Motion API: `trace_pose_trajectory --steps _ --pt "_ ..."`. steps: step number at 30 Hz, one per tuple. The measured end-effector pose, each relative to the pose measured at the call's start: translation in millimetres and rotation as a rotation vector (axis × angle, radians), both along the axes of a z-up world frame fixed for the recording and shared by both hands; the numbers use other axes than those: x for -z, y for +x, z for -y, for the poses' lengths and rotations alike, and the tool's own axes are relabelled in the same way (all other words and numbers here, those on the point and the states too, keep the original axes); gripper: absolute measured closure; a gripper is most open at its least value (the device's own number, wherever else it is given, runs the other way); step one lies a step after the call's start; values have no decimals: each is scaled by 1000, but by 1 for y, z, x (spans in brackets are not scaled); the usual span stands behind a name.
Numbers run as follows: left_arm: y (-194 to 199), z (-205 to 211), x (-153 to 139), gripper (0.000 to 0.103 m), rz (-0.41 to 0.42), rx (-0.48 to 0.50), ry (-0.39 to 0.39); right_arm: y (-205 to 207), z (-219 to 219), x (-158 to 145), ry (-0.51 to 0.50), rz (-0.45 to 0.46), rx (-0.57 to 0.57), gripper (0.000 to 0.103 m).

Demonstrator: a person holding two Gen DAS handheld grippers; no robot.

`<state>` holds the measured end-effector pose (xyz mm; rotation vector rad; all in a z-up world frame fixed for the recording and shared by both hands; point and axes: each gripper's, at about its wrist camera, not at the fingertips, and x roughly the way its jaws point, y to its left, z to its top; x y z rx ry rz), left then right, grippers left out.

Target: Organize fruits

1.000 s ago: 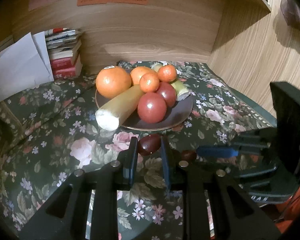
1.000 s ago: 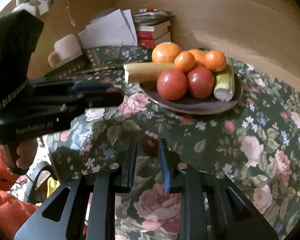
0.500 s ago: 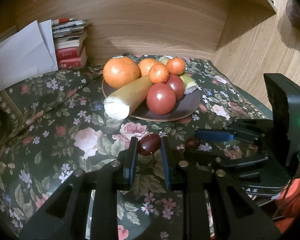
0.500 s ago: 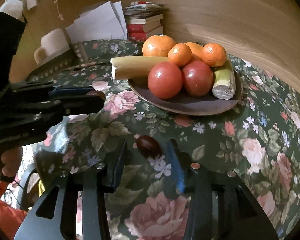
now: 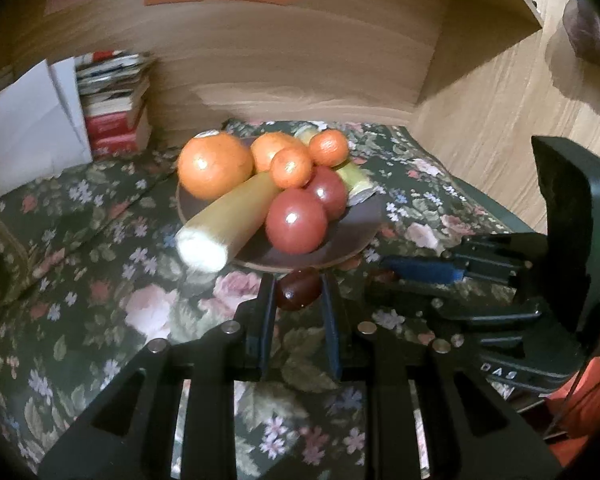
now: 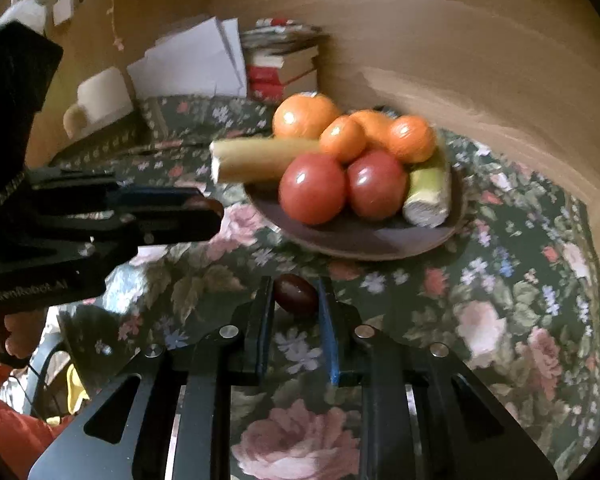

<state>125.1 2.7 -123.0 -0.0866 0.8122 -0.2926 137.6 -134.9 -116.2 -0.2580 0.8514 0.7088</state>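
A dark brown plate (image 5: pixel 356 236) (image 6: pixel 380 240) on the floral cloth holds oranges (image 5: pixel 214 164) (image 6: pixel 306 116), two red tomatoes (image 5: pixel 296 222) (image 6: pixel 312 188) and two pale stalk pieces (image 5: pixel 228 224) (image 6: pixel 426 190). My left gripper (image 5: pixel 298 294) is shut on a small dark red fruit (image 5: pixel 298 294), held just in front of the plate. My right gripper (image 6: pixel 296 294) is shut on a second small dark red fruit (image 6: pixel 296 294), a little above the cloth. Each gripper shows in the other's view, the right (image 5: pixel 388 280) and the left (image 6: pixel 208 212).
A stack of books (image 5: pixel 114 108) (image 6: pixel 282 68) and white papers (image 5: pixel 20 120) (image 6: pixel 192 64) stand at the back left. Wooden walls close the back and right. A pale mug (image 6: pixel 100 100) sits at the far left.
My right gripper has closed on the dark fruit, which lay between open fingers half a second ago. My left gripper has carried its fruit closer to the plate.
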Motion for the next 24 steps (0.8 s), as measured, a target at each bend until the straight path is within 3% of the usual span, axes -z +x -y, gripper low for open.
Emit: trace_pose_trajectory --steps 5,16,24 --pt "13 12 -2 81 13 27 -7 14 11 -9 14 23 45 83" --pt "39 30 12 81 -7 62 -25 48 17 3 7 -8 103 83" --pt "40 39 16 80 15 69 10 54 17 5 21 -28 98 78"
